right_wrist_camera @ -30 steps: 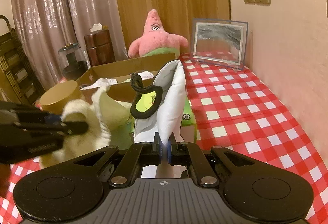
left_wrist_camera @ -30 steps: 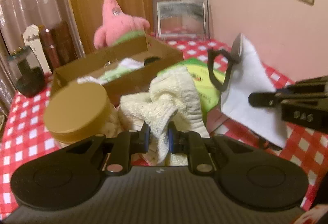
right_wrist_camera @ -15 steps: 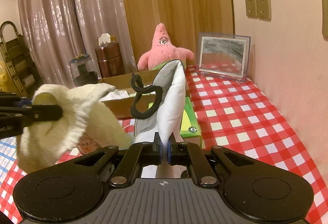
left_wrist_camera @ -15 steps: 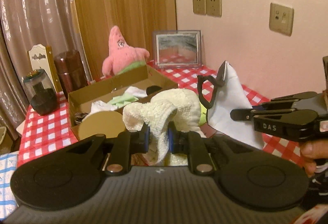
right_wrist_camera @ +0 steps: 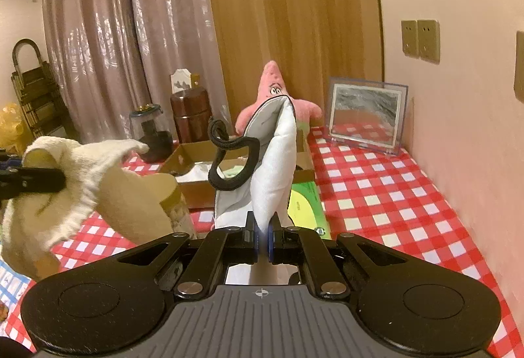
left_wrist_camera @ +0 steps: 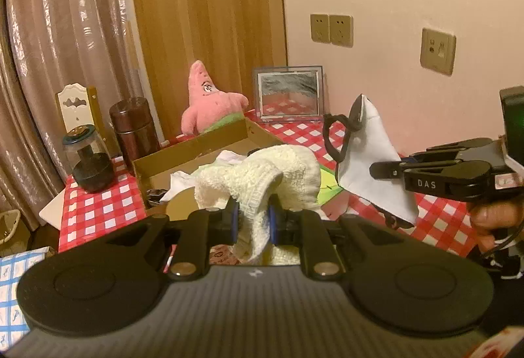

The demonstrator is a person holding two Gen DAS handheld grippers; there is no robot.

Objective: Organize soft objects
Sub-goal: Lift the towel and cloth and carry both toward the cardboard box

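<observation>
My left gripper [left_wrist_camera: 252, 220] is shut on a cream knitted cloth [left_wrist_camera: 262, 178] and holds it up above the table; the cloth also shows at the left of the right wrist view [right_wrist_camera: 75, 181]. My right gripper [right_wrist_camera: 262, 240] is shut on a white padded mask with a black strap [right_wrist_camera: 271, 168], held upright; it also shows in the left wrist view [left_wrist_camera: 370, 155]. An open cardboard box [left_wrist_camera: 196, 148] with white and green soft items stands behind them. A pink starfish plush [left_wrist_camera: 206, 106] sits behind the box.
The table has a red-and-white checked cloth [right_wrist_camera: 376, 194]. A framed picture [right_wrist_camera: 366, 116] leans on the wall at the back right. A brown canister [left_wrist_camera: 134, 125] and a dark jar [left_wrist_camera: 88, 161] stand at the left. A green flat package [right_wrist_camera: 304, 204] lies by the box. A tan-lidded jar [right_wrist_camera: 163, 194] stands close.
Both grippers have risen and pulled back from the table with their cloth items. The cream cloth now hangs clear of the tan-lidded jar.
</observation>
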